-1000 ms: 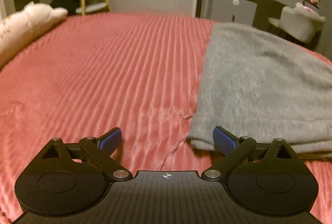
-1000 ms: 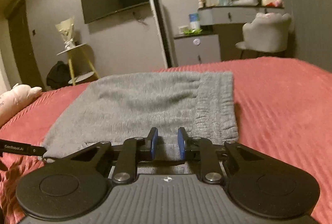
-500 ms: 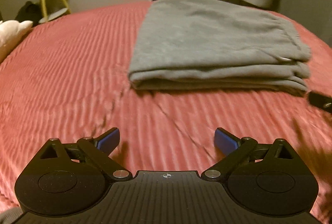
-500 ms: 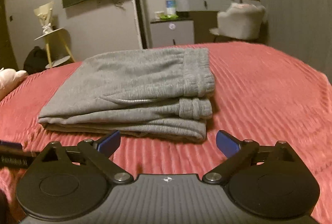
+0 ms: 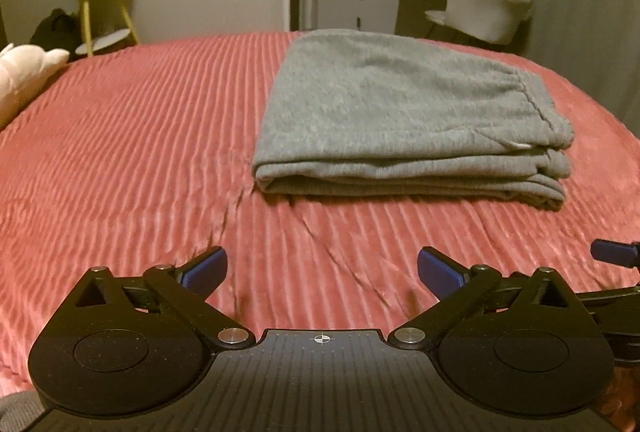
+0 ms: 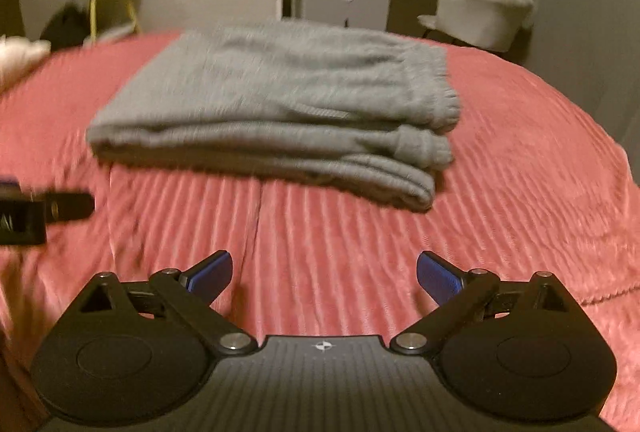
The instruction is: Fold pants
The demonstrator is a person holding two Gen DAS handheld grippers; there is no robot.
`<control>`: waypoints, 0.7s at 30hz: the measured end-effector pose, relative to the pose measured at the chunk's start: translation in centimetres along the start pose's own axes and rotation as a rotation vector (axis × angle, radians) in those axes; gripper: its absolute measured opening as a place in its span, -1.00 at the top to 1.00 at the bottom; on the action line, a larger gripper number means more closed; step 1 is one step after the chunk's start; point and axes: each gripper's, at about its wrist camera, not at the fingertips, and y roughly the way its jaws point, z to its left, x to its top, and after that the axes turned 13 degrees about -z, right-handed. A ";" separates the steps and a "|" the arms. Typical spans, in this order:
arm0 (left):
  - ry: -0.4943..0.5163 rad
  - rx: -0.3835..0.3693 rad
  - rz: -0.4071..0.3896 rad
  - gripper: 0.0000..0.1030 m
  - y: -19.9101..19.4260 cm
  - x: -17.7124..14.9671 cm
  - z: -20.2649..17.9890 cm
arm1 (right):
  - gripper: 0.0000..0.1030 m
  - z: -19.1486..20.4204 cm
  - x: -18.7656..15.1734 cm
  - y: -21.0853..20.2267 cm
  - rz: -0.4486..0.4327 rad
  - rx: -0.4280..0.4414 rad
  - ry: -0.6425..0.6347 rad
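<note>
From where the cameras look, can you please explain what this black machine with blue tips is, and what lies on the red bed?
There is no robot here. A person holds a two-finger gripper in each hand, and a small camera on each one looks forward along its fingers. One picture comes from the left gripper, the other from the right gripper. The blue tips are the finger pads. Both grippers stand wide open and hold nothing. On the red bedspread lie grey pants, folded into a neat stack with the waistband side to the right. Neither gripper touches them. The right-hand view is somewhat blurred.
</note>
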 end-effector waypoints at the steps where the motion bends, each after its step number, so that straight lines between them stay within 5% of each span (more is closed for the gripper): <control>1: 0.011 0.004 -0.001 -1.00 0.2 -0.1 -0.1 | -0.92 0.3 0.0 0.2 0.006 0.001 -0.016; 16: -0.002 0.006 -0.028 -1.00 3.3 -0.4 0.0 | -0.92 0.8 0.4 1.1 -0.114 -0.005 -0.036; 21: -0.019 0.011 -0.034 -1.00 3.7 -0.3 0.3 | -0.92 -0.2 0.7 2.0 -0.086 -0.041 0.020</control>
